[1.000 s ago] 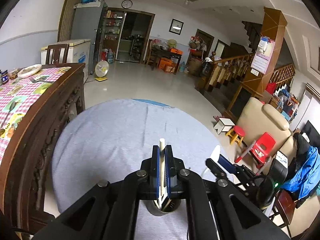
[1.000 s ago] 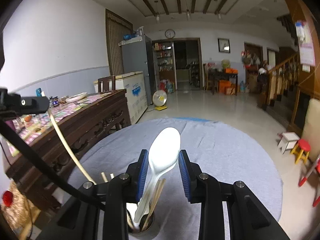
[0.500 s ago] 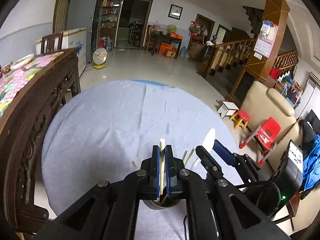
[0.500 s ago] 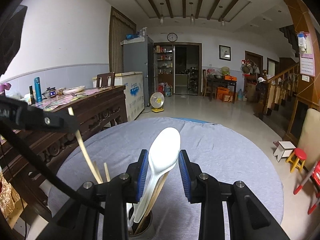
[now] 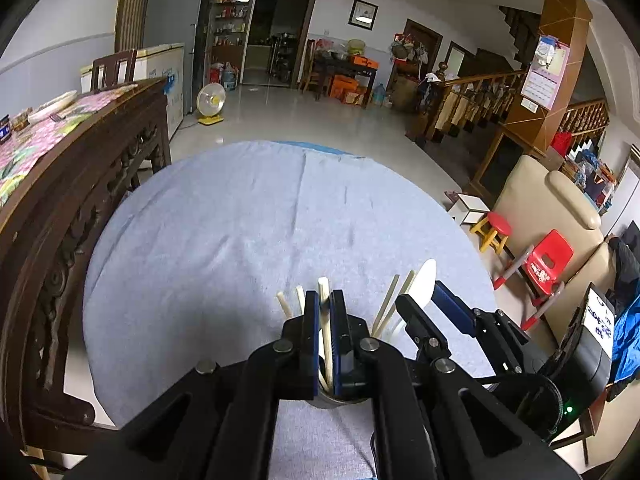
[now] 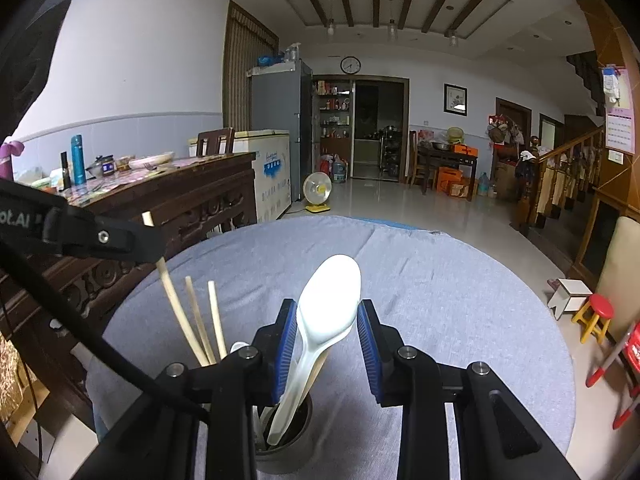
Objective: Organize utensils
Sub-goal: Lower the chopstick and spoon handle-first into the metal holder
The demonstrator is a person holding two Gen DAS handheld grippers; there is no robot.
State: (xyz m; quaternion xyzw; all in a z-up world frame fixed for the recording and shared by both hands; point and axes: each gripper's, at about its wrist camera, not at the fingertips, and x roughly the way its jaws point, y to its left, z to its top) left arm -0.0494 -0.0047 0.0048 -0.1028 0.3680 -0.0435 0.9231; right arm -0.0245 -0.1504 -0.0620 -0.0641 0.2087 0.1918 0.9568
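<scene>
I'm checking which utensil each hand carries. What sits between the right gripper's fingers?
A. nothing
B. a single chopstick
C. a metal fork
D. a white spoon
D: in the right wrist view the white spoon stands between the blue pads of the right gripper, its handle reaching down into the cup; the chopstick is clamped in the left gripper.

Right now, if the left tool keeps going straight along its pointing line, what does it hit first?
Probably the utensil cup just below the left tool, which is shut on a chopstick whose lower end is already inside. Past that, the blue tablecloth. Depth is uncertain.
</scene>
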